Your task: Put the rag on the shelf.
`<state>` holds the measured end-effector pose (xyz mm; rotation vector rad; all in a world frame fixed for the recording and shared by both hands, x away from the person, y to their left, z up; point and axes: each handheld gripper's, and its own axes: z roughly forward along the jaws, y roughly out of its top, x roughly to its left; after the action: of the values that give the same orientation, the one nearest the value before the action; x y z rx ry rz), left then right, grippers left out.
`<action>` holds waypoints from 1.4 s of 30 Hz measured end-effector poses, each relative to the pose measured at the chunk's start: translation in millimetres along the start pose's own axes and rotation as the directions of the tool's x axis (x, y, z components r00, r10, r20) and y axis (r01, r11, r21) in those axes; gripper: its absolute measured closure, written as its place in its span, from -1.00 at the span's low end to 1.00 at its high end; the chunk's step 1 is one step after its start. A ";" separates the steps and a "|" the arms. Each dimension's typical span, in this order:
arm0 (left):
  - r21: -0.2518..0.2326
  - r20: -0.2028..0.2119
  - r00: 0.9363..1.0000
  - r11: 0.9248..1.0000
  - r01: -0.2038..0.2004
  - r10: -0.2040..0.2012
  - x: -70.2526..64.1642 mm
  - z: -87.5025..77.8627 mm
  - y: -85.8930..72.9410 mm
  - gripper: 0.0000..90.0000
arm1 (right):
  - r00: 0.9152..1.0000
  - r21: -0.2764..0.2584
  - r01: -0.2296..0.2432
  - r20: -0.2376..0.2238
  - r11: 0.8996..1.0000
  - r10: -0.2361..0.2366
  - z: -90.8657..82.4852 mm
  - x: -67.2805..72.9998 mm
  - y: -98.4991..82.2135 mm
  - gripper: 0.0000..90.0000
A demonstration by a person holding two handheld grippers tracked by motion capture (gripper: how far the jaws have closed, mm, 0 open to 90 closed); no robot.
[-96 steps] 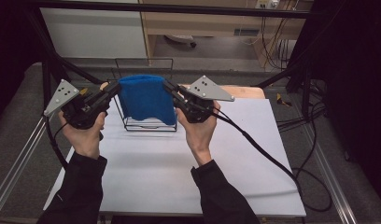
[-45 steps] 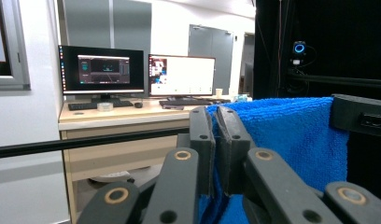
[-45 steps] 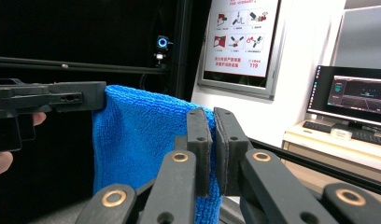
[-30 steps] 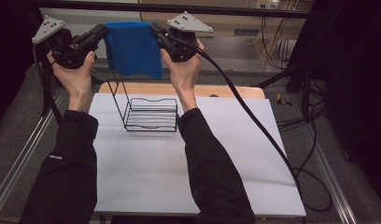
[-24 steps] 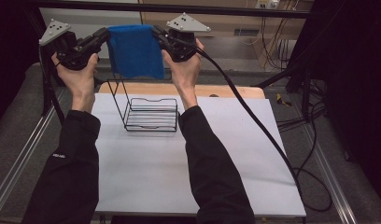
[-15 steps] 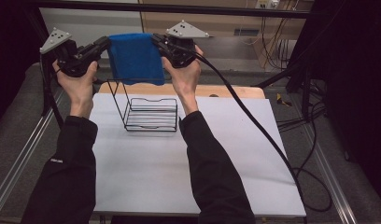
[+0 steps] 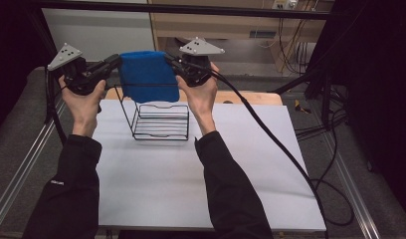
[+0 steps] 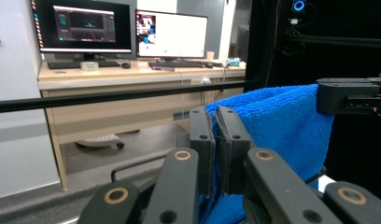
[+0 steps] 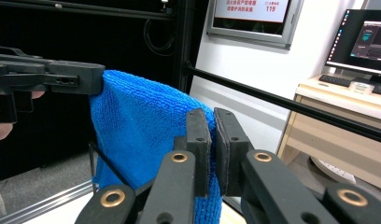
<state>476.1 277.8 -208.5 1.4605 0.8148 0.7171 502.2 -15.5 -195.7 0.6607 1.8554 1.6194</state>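
A blue towel (image 7: 149, 74) hangs spread between my two grippers, above a black wire rack (image 7: 158, 119) on the white table (image 7: 191, 184). My left gripper (image 7: 116, 62) is shut on the towel's left top corner; its closed pads pinch the blue cloth (image 8: 272, 116) in the left gripper view, where my left gripper (image 8: 215, 114) points level. My right gripper (image 7: 168, 59) is shut on the towel's right top corner. In the right gripper view the towel (image 9: 137, 121) drapes down from my right gripper (image 9: 212, 116) across to the other gripper's jaws.
The rack stands at the table's far middle, with a wooden board (image 7: 251, 97) behind it. A black cable (image 7: 270, 134) trails from the right gripper across the table's right side. A dark frame bar (image 7: 191, 9) runs overhead at the back; a desk with monitors (image 8: 128, 32) lies beyond.
Both hands have come down with the towel stretched between them, so its lower edge now hangs closer to the top of the wire rack. The grips have not changed.
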 end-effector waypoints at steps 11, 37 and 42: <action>0.026 0.031 0.999 0.999 -0.020 0.019 -3.5 -5.2 -1.2 0.90 | 1.000 0.007 -0.006 -0.021 1.000 0.006 -9.4 2.0 -8.4 0.90; 0.175 0.085 0.993 0.980 -0.092 0.079 -8.3 -22.8 -20.3 0.87 | 0.995 0.146 0.054 -0.093 0.988 -0.041 -21.7 17.7 -16.4 0.88; 0.213 0.097 0.992 0.971 -0.105 0.086 -8.8 -23.3 -27.8 0.84 | 0.992 0.189 0.072 -0.118 0.979 -0.050 -22.1 18.4 -21.7 0.88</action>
<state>450.1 283.4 -234.7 1.7265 0.7789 0.6462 473.8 -21.1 -217.1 0.5972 2.1134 1.4761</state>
